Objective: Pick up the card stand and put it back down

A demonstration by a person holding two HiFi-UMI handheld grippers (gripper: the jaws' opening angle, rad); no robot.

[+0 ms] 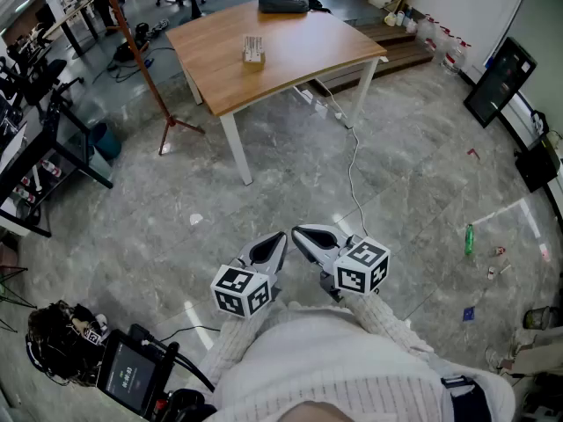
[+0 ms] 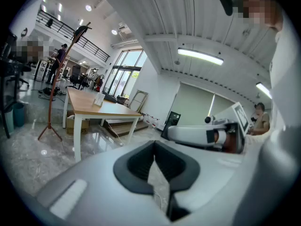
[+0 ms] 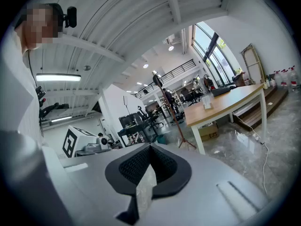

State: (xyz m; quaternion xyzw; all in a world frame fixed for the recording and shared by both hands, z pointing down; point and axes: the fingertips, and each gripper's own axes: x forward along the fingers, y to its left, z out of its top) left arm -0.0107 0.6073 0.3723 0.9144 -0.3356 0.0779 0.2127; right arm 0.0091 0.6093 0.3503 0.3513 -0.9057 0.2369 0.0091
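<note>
We note card stand [image 1: 253,49] on table [image 1: 303,47], upper centre; left gripper [image 1: 273,244], right gripper [image 1: 306,236] lower centre, well apart, both closed, empty.

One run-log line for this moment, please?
card stand: on table, untouched | left gripper: shut, empty | right gripper: shut, empty
</note>
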